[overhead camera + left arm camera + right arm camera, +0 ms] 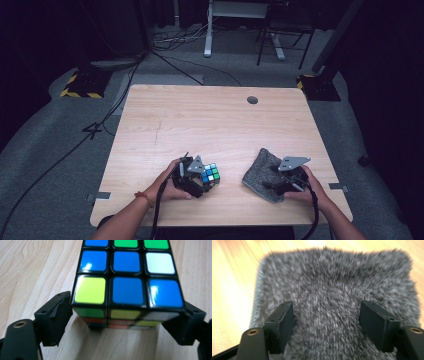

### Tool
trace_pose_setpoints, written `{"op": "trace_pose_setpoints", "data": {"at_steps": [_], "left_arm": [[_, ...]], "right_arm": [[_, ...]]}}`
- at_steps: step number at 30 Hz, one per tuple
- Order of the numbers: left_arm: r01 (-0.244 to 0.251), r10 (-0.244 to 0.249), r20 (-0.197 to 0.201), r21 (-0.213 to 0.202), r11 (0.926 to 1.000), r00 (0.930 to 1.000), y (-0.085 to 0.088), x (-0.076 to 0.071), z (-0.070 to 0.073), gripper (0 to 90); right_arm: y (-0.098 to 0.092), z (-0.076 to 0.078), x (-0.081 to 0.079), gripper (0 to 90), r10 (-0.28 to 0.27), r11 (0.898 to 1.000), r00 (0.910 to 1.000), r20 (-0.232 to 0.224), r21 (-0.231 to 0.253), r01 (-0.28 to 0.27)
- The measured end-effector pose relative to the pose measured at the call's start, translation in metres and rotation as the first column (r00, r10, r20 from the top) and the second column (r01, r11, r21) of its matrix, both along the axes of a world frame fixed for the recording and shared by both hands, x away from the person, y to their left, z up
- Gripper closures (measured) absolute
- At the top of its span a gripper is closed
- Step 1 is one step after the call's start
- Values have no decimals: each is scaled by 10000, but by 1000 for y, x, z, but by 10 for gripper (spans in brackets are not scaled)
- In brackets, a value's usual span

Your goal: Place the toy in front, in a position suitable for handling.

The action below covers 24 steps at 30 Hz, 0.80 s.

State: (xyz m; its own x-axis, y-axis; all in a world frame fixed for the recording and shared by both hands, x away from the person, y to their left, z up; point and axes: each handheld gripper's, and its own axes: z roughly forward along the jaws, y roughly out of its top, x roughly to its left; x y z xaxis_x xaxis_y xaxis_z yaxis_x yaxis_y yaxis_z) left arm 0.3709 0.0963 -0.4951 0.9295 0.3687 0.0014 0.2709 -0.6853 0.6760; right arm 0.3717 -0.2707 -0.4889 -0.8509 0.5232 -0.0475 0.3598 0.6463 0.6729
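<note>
where the left tongs (126,322) sit, their jaws stand spread around the near edge of the cube (127,287), the pads beside its two flanks with a sliver of gap, so nothing is pinched. the right tongs (327,322) hang wide open over the grey cloth (337,287), which lies flat under and ahead of them, with no fold between the pads. the cube looks light, rigid and glossy; it would likely slip or twist a layer, so a square squeeze on opposite flat faces, mid-height, seems safest. the cloth looks soft, fuzzy and limp; pinching an edge or corner should lift it, though it will droop. beyond both tongs the table (210,120) is bare wood with a small round grommet (252,100) far ahead, and nothing blocks either reach.
</note>
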Motion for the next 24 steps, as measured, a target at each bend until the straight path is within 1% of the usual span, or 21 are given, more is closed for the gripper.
{"op": "trace_pose_setpoints", "data": {"at_steps": [2,4,5,6,9,14,16,18,20,21,22,24], "left_arm": [[107,-107,27,117,9999,9999,-3,1,-2,161],[87,-86,-41,213,9997,10000,-4,2,-4,161],[76,-75,-120,119,9999,9999,-4,3,-4,156],[49,-47,-191,93,9999,9998,-4,4,-5,157],[118,-119,-182,-14,9999,9998,-3,5,-6,159],[104,-107,-127,-213,9997,9999,-1,5,-7,165],[35,-39,-151,-269,9996,9999,0,5,-8,174],[49,-52,-128,-296,9996,9999,0,5,-8,181],[34,-38,-131,-286,9996,9999,0,5,-8,181],[15,-19,-133,-265,9996,9999,0,5,-8,178],[-3,0,-122,-239,9997,9999,0,5,-8,178],[-28,27,-78,-242,9997,10000,0,6,-8,173]], "right_arm": [[-2,-2,3,286,71,9999,10000,-65,99,-70],[-5,-2,5,310,38,9999,9999,-163,110,-37],[-6,-2,5,319,-34,9999,9999,-129,157,36],[-7,-2,4,318,-99,9998,10000,0,159,99],[-9,-4,4,319,-83,9995,9999,67,289,81],[-9,-3,6,350,-116,9994,9994,-338,316,127],[-9,-3,6,367,-99,9995,9992,-388,301,110],[-10,-2,6,430,-147,9992,9992,-377,358,160],[-11,-2,6,472,-164,9990,9992,-354,407,179],[-12,-2,7,533,-223,9988,9990,-375,434,239],[-12,-2,7,533,-223,9988,9990,-375,434,239],[-13,-1,8,619,-209,9988,9992,-344,440,224]]}}
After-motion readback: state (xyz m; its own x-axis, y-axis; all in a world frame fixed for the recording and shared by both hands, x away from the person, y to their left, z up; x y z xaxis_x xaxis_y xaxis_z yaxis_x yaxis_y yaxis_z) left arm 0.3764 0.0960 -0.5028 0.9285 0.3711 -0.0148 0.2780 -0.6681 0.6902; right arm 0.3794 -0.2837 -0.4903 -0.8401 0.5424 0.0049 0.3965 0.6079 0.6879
